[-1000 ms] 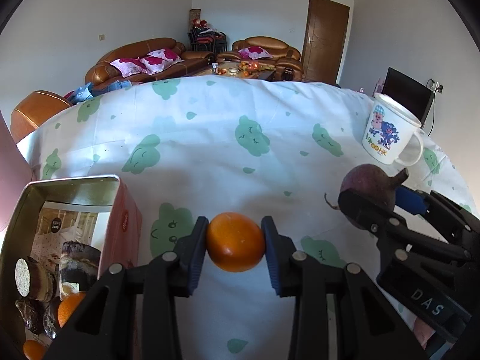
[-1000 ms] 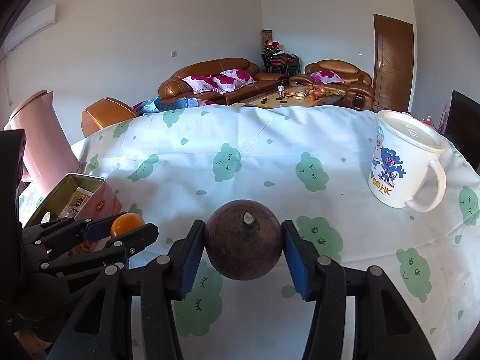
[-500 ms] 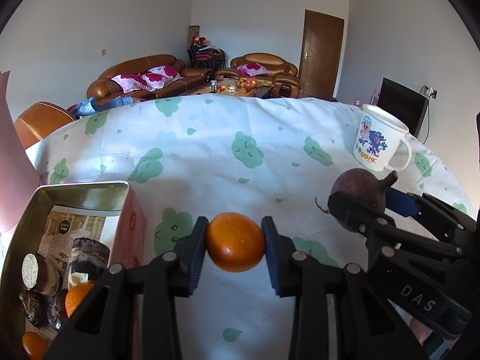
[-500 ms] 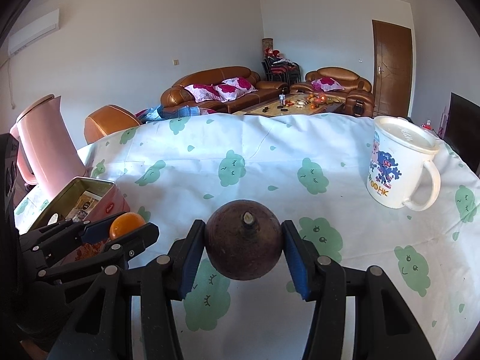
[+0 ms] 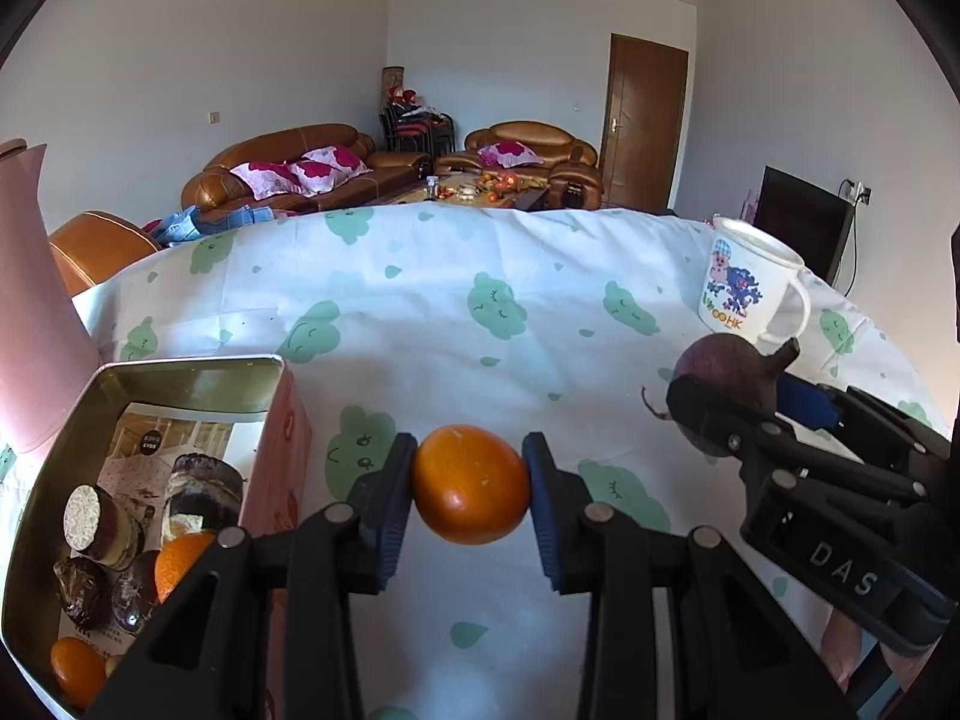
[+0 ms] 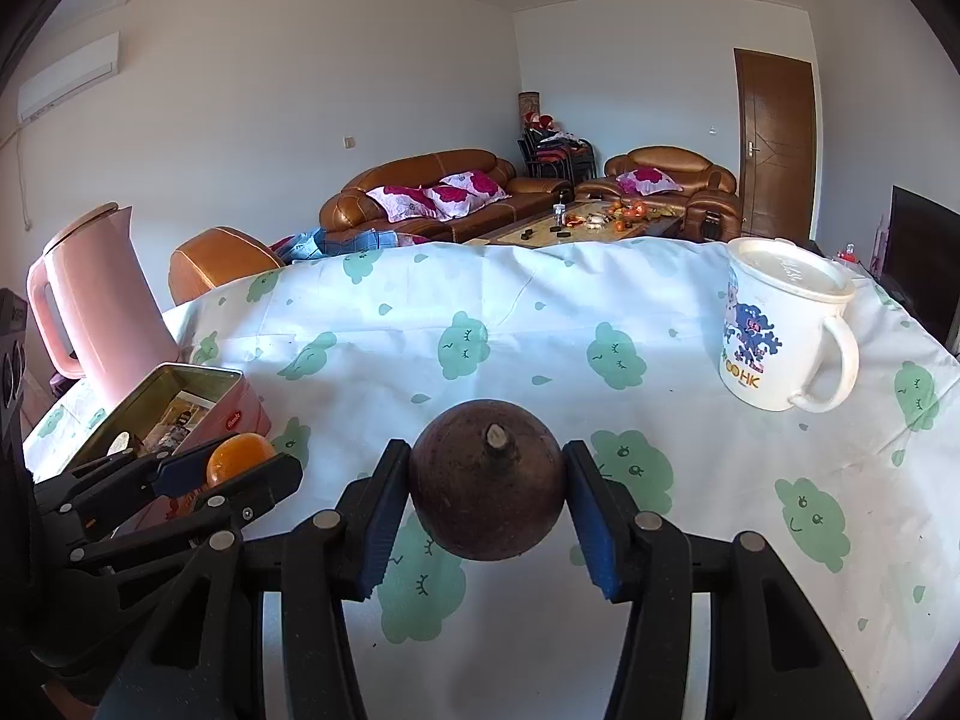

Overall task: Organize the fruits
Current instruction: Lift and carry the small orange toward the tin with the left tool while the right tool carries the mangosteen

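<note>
My left gripper [image 5: 470,498] is shut on an orange tangerine [image 5: 471,483] and holds it above the tablecloth, just right of an open pink tin box [image 5: 192,367]. The tin holds several dark fruits and tangerines [image 5: 180,564]. My right gripper [image 6: 487,507] is shut on a dark purple-brown round fruit [image 6: 487,495] with a short stem, held above the cloth. That fruit also shows in the left wrist view [image 5: 729,375], to the right of my left gripper. The left gripper with its tangerine [image 6: 239,456] shows at the left of the right wrist view, by the tin [image 6: 240,414].
A white cartoon mug with a lid [image 6: 774,330] stands at the right of the table. A pink jug [image 6: 99,300] stands behind the tin at the left. The table carries a white cloth with green cloud prints [image 5: 492,312]. Sofas and a door lie beyond.
Both grippers have risen and tilted up a little with their fruits, so more of the room and the pink jug shows. Both grips are unchanged.
</note>
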Motion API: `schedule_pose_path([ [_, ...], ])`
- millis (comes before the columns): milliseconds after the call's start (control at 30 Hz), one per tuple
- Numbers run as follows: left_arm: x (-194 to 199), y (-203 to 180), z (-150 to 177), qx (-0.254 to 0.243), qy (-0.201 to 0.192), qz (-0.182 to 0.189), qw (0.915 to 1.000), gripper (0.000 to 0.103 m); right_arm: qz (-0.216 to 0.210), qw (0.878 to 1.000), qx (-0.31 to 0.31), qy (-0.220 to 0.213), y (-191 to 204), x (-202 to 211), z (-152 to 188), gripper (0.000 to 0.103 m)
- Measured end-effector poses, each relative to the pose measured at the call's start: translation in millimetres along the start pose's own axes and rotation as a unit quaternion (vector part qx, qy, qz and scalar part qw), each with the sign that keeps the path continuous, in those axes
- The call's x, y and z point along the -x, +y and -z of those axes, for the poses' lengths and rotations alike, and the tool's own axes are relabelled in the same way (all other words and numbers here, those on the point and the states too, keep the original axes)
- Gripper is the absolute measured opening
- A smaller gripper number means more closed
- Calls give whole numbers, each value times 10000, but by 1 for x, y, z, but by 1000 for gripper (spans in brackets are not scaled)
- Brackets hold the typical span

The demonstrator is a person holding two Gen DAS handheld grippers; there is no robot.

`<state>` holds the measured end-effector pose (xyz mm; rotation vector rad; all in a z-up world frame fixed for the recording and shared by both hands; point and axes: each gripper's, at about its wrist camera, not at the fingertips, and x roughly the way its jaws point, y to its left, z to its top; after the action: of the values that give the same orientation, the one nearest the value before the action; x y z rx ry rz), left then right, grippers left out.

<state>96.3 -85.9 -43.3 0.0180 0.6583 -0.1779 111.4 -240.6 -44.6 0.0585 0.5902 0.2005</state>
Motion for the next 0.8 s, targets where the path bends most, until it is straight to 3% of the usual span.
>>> schedule_pose_path([
  [800, 18, -4, 12, -86, -39, 70, 9999, 37, 11, 9998, 138, -107, 11, 22, 13, 53],
])
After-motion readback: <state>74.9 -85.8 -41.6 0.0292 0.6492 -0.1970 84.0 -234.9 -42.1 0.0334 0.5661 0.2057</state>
